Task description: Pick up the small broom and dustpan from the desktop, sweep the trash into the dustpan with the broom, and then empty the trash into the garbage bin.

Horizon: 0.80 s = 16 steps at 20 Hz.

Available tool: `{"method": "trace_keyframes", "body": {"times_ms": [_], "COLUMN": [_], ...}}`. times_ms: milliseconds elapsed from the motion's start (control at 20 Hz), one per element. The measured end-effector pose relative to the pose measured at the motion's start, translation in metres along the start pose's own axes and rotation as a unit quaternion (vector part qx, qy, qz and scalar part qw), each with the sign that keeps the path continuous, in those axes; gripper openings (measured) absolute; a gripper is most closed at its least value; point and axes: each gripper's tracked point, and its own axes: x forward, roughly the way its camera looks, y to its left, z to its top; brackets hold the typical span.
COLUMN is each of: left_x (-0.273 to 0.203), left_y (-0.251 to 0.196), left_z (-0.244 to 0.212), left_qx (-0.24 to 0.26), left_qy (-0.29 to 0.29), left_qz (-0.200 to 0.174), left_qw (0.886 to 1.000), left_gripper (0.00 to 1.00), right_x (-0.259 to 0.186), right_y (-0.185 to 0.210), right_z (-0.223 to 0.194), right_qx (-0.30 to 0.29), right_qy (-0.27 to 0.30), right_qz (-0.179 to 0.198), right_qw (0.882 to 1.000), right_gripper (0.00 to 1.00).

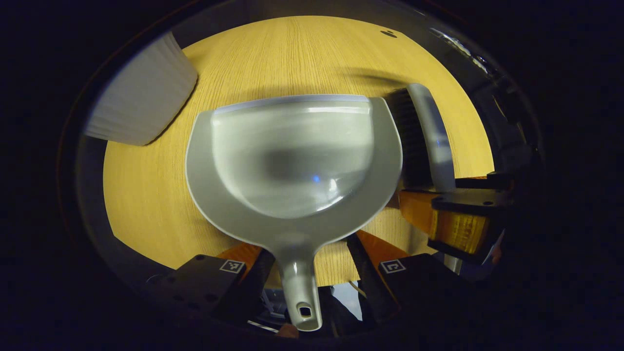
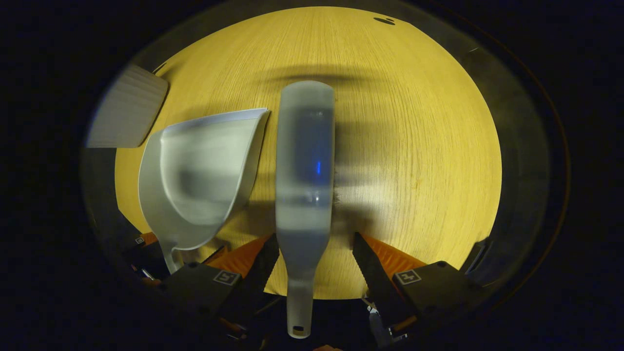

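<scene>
Both grippers' fingers stand spread, astride the dustpan [image 1: 292, 161] handle and broom [image 2: 304, 161] handle, poised to grasp.

Left gripper view. Wooden counter [image 1: 273, 63], pale grain. Grey dustpan [image 1: 292, 161] lies flat at centre, mouth pointing away, pan empty. Its handle runs back between the left gripper [image 1: 304, 261], whose fingers [image 1: 256, 263] stand either side of the handle with gaps showing on both sides. Just right of the dustpan, the broom [image 1: 426, 136]: dark bristles facing the pan's rim, grey back outward. The right gripper [image 1: 453, 209] sits at the broom's near end; grip unclear. White ribbed garbage bin [image 1: 141, 92] at upper left, apart from the dustpan.
</scene>
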Motion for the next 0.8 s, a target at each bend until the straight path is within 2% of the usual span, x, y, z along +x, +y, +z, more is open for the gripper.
{"method": "trace_keyframes", "body": {"times_ms": [250,300,350,450,600,750,800], "left_x": [-0.034,-0.041,-0.049,-0.07,-0.116,-0.167,-0.184], "left_y": [-0.004,-0.004,-0.003,0.002,0.003,0.005,0.005], "left_z": [0.0,-0.005,-0.009,-0.015,-0.02,-0.031,-0.032], "left_qx": [0.02,0.022,0.023,0.024,0.03,0.045,0.052], "left_qy": [-0.047,-0.062,-0.079,-0.13,-0.242,-0.334,-0.367], "left_qz": [-0.006,-0.01,-0.011,-0.008,-0.017,-0.02,-0.017], "left_qw": [0.999,0.998,0.997,0.991,0.97,0.941,0.929], "left_gripper": [0.83,0.83,0.83,0.83,0.84,0.83,0.83], "right_x": [-0.028,-0.039,-0.051,-0.082,-0.136,-0.192,-0.21], "right_y": [0.012,0.015,0.018,0.023,0.022,0.014,0.013], "right_z": [-0.007,-0.007,-0.008,-0.008,-0.011,-0.019,-0.023], "right_qx": [-0.005,-0.005,-0.007,-0.006,-0.008,-0.02,-0.025], "right_qy": [-0.027,-0.041,-0.057,-0.103,-0.183,-0.276,-0.305], "right_qz": [0.023,0.028,0.035,0.052,0.066,0.05,0.044], "right_qw": [0.999,0.999,0.998,0.993,0.981,0.96,0.951], "right_gripper": [0.99,0.95,0.99,0.99,0.99,0.99,0.99]}}
